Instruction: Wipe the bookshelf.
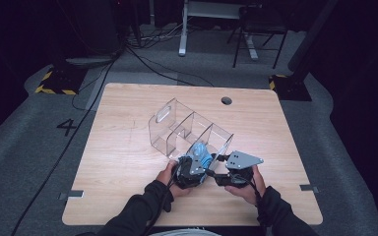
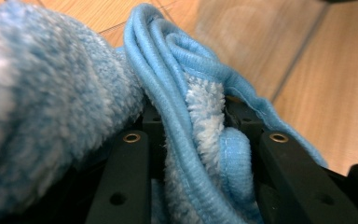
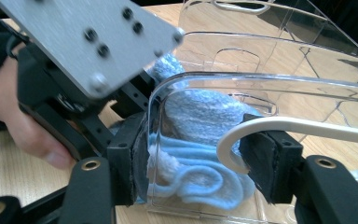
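Observation:
A clear plastic organizer (image 1: 187, 128) with several compartments stands tilted across the middle of the wooden table (image 1: 123, 162). My left gripper (image 1: 200, 160) is shut on a fluffy blue cloth (image 1: 203, 153) and holds it in the organizer's nearest compartment. In the left gripper view the cloth (image 2: 51, 93) bunches between and over the jaws of the left gripper (image 2: 204, 135). My right gripper (image 3: 193, 163) grips that compartment's end, a pad pressed on each side of the organizer (image 3: 279, 60), with the cloth (image 3: 200, 116) inside. In that view the left gripper (image 3: 88, 42) shows close by.
A round cable hole (image 1: 226, 101) sits near the table's far edge. Beyond the table, on the grey floor, stand a chair (image 1: 258, 29), a desk leg (image 1: 183, 34) and loose cables (image 1: 142, 59). Bare tabletop lies left and right of the organizer.

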Available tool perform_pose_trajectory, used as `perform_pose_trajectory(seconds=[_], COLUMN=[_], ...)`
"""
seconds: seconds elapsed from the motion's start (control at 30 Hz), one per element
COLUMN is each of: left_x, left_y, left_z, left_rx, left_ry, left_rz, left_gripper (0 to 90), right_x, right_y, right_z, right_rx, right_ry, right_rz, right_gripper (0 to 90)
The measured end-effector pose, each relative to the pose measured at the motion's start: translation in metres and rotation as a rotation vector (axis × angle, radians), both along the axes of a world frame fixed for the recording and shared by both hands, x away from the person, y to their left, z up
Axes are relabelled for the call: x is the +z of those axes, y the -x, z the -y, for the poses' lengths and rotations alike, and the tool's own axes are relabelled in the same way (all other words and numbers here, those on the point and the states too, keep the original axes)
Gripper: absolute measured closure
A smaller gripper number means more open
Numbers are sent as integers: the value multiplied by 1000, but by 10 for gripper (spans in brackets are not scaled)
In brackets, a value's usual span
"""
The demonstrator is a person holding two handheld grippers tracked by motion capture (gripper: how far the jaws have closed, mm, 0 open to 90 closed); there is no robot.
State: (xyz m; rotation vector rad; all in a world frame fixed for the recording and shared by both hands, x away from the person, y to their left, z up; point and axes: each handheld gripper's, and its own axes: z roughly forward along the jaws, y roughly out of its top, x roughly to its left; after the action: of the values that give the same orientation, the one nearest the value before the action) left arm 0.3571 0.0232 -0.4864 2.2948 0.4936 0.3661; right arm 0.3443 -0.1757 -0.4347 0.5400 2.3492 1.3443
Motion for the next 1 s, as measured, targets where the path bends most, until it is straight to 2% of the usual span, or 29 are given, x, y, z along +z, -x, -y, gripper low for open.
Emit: perform_pose_trajectory(seconds=[0.07, 0.1, 0.13, 0.17, 0.27, 0.3, 0.47, 0.57, 0.63, 0.7, 0.8, 0.93, 1.0], left_x=[4, 7, 14, 14, 17, 17, 8, 2, -5, -10, -9, -5, 1], left_y=[2, 3, 3, 3, 4, 4, 1, 0, 0, -1, 0, 0, 2], left_z=[-2, -3, -5, -5, -6, -5, 2, 5, 8, 10, 10, 6, 1], left_rx=[3, 3, 8, 8, 19, 21, 45, 69, 81, 82, 87, 54, -3], left_ry=[34, 51, 97, 97, 155, 158, 133, 100, 83, 75, 63, 34, -2], left_rz=[12, 30, 48, 48, 55, 55, 56, 60, 38, 32, 24, -16, -41], left_gripper=[669, 669, 669, 669, 668, 669, 671, 671, 671, 672, 673, 674, 672], right_x=[0, 0, 1, 1, 4, 5, 1, 0, -1, -1, -1, -1, -1], right_y=[0, 1, 2, 2, 8, 8, 6, 6, 6, 6, 5, 6, 6], right_z=[1, 1, 1, 1, -3, -3, -4, -4, -4, -4, -3, -3, -2], right_rx=[5, 9, 14, 14, 22, 25, 15, 14, 13, 11, 8, 6, 6], right_ry=[-1, -2, -4, -4, 0, -3, 16, 17, 15, 13, 10, 7, 7], right_rz=[-1, 1, 0, 0, 36, 37, 13, 9, 7, 4, 5, 4, 1], right_gripper=[435, 436, 438, 438, 445, 446, 440, 440, 441, 441, 441, 442, 442])
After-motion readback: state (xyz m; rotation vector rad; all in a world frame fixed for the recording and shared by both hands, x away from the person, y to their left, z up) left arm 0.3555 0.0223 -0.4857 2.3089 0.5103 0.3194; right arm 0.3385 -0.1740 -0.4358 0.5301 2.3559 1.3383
